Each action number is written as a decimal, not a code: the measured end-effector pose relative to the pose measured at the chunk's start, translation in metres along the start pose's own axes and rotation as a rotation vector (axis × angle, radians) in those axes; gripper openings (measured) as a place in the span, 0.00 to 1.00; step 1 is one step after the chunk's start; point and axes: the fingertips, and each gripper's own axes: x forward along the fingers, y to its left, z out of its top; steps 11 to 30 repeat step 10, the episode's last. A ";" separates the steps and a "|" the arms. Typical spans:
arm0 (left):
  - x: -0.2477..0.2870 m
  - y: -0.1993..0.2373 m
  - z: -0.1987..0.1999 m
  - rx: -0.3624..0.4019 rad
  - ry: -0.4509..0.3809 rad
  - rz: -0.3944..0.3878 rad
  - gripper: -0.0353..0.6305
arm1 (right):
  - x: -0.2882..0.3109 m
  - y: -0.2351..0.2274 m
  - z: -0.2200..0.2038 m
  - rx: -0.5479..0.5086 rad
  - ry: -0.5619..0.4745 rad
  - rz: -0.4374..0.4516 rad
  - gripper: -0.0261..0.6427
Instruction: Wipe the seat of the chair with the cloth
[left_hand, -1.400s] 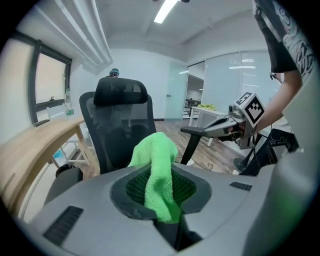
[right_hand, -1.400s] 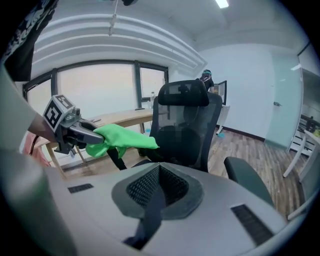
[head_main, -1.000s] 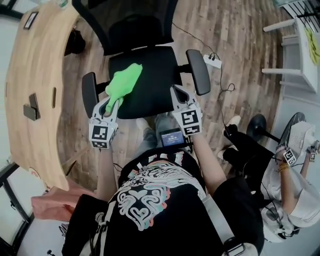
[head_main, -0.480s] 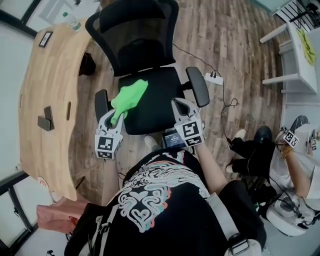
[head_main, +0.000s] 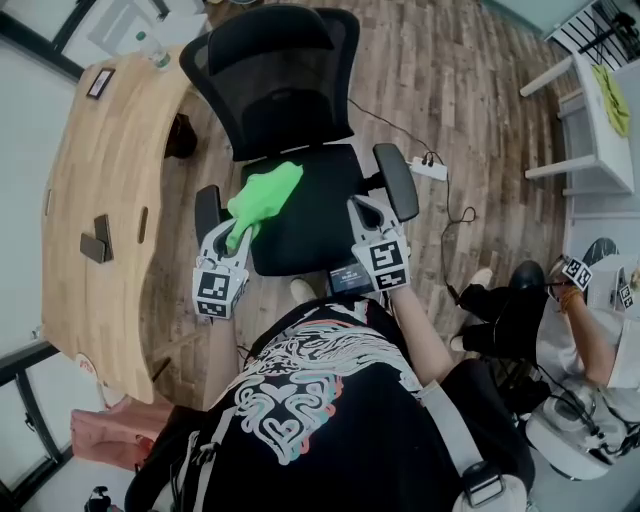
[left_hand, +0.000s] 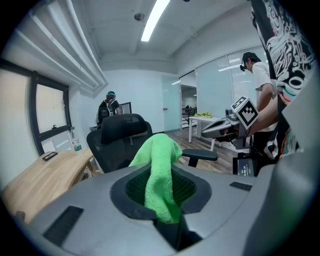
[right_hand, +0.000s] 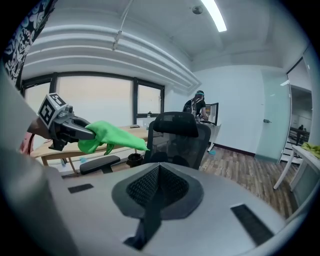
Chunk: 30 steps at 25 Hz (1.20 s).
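- As we judge it, the step in hand is to bring the cloth (head_main: 263, 194) down on the seat (head_main: 315, 215) of the chair. The wiping itself looks not yet begun.
- The left gripper (head_main: 234, 238) has its fingers pinching one end of the green cloth. In the left gripper view the cloth fills the gap between them and flops forward over their tips.
- The free part of the cloth lies out above the left front part of the seat. In the right gripper view it seems lifted higher than the armrest (right_hand: 97, 164), so we think it does not touch the seat.
- To do this well, we should lower the left gripper until the loose part lies flat on the seat. Then we press lightly and draw long overlapping strokes from the side of the seat near the backrest (head_main: 270, 80) toward its front edge, so that no strip is missed.
- With only one end pinched, the cloth may bunch, so the tips should go low and tilted.
- The left gripper is at the left front corner of the seat, nearly level and pointing toward its middle.
- The right gripper (head_main: 361, 208) is at the right front edge of the seat. Its fingers are pressed together on nothing, and it points toward the backrest.
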 end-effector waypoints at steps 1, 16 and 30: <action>0.000 0.000 0.001 0.000 -0.001 -0.001 0.16 | 0.000 -0.001 0.000 0.002 -0.001 0.000 0.04; 0.000 0.006 -0.001 0.017 0.015 0.009 0.16 | 0.007 0.005 -0.004 -0.022 0.011 0.019 0.04; 0.000 0.006 -0.001 0.017 0.015 0.009 0.16 | 0.007 0.005 -0.004 -0.022 0.011 0.019 0.04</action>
